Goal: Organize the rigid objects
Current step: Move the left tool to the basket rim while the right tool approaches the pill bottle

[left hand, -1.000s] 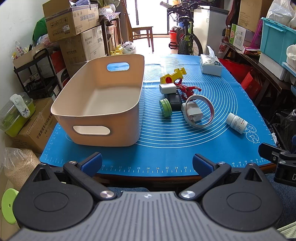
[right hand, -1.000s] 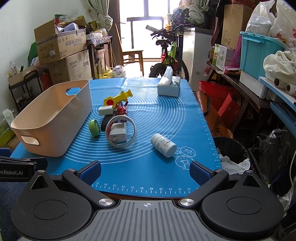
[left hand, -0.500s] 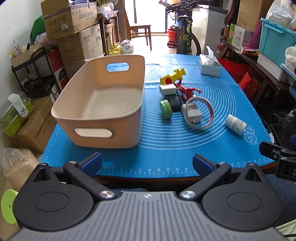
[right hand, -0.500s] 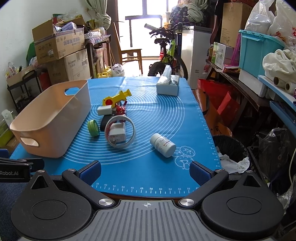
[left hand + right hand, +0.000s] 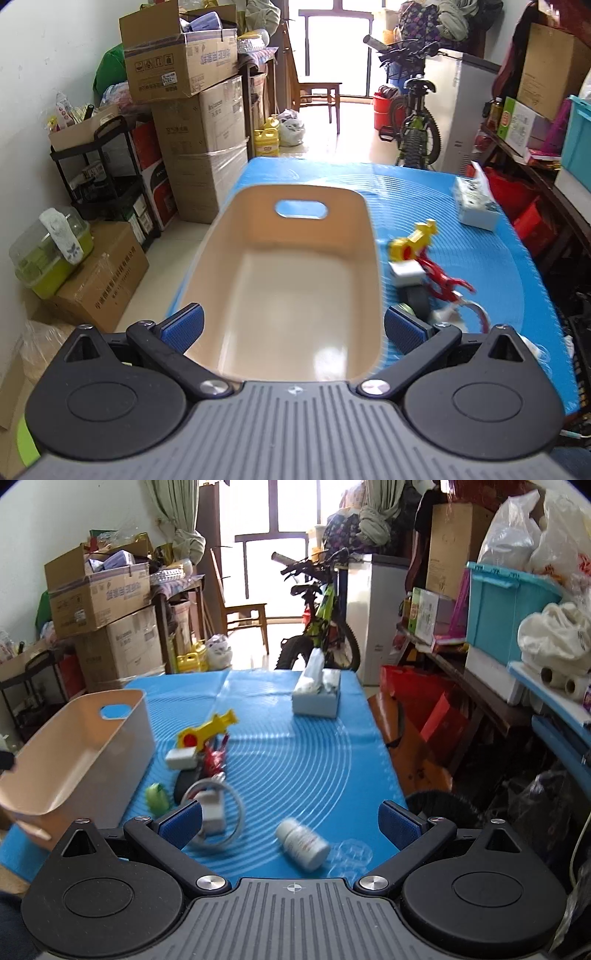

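An empty beige bin [image 5: 288, 280] stands on the blue mat [image 5: 295, 746], at its left side [image 5: 77, 753]. My left gripper [image 5: 293, 328] is open and empty, over the bin's near end. Right of the bin lie a yellow toy [image 5: 207, 729], a white block [image 5: 181, 757], a red toy [image 5: 214, 757], a black piece [image 5: 186, 782], a green lid [image 5: 157, 799] and a white charger with coiled cable [image 5: 214, 812]. A white pill bottle [image 5: 303, 843] lies on its side just ahead of my right gripper [image 5: 290, 823], which is open and empty.
A tissue box [image 5: 317, 698] sits at the mat's far end. Cardboard boxes [image 5: 184, 74] and a black cart [image 5: 103, 177] stand left of the table. A bicycle [image 5: 321, 620] is behind it, shelves and a teal crate [image 5: 509, 605] to the right.
Both grippers have moved forward over the table. The left one now hangs over the bin's near end, the right one close above the pill bottle. Nothing was picked up.
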A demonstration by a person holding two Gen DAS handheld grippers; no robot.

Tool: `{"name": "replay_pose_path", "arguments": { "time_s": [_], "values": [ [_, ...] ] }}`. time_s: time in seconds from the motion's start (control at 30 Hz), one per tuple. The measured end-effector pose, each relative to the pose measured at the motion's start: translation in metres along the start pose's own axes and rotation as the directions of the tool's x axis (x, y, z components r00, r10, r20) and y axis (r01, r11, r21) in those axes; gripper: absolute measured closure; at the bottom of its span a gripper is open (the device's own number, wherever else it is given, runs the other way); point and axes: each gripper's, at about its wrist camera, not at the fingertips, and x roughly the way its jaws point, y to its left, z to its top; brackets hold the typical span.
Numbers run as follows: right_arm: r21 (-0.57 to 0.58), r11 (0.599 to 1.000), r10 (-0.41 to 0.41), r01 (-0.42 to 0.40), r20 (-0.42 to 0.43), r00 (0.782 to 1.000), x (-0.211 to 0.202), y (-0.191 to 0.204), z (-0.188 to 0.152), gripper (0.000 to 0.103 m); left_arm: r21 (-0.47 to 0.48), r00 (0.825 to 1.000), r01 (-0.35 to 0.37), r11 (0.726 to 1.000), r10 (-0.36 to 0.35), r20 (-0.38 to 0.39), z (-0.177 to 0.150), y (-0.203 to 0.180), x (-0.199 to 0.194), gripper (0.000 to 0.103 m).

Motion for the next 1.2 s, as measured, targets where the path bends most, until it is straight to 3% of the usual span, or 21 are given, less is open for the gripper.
{"name": "replay_pose_path", "arguments": {
  "time_s": [0.2,0.37,0.47,0.7,0.77,0.93,1.07,1.13,1.2],
  "values": [
    [0.004,1.000,-0.019,0.019,-0.036,0.999,0.035,-0.003,0.012,0.003,0.012,0.997,-0.063,0.998,0.063,-0.035,0.032,0.029,0.034,0.001],
    [0.026,0.999,-0.019,0.021,-0.088,0.996,0.068,-0.008,0.012,0.003,-0.015,0.996,-0.031,0.999,0.030,-0.088,0.046,0.054,0.066,0.001],
    [0.026,0.999,-0.020,0.023,-0.122,0.992,0.087,-0.009,0.010,0.003,0.019,0.991,-0.062,0.998,0.064,-0.116,0.045,0.064,0.084,0.001],
    [-0.007,1.000,-0.018,0.017,-0.184,0.983,0.130,-0.009,0.009,0.003,0.013,0.971,-0.012,1.000,0.015,-0.237,0.025,0.093,0.126,0.004],
    [-0.027,0.999,-0.028,0.023,-0.202,0.979,0.139,-0.006,0.006,0.003,-0.001,0.960,-0.005,1.000,0.005,-0.279,0.020,0.102,0.136,0.018],
    [-0.012,1.000,-0.030,0.028,-0.238,0.971,0.151,-0.006,0.005,0.004,-0.038,0.932,0.022,0.999,-0.034,-0.360,0.005,0.115,0.154,0.019],
    [-0.021,0.999,-0.029,0.024,-0.267,0.963,0.159,-0.006,0.004,0.004,-0.024,0.914,0.030,0.999,-0.038,-0.403,-0.002,0.114,0.160,0.033],
    [-0.063,0.998,-0.038,0.020,-0.292,0.956,0.165,-0.001,0.002,0.004,-0.029,0.912,0.047,0.998,-0.055,-0.406,-0.002,0.115,0.160,0.037],
    [-0.117,0.993,-0.044,0.007,-0.317,0.948,0.170,0.004,0.000,0.004,-0.038,0.911,0.072,0.997,-0.081,-0.404,-0.002,0.115,0.159,0.047]
  ]
}}
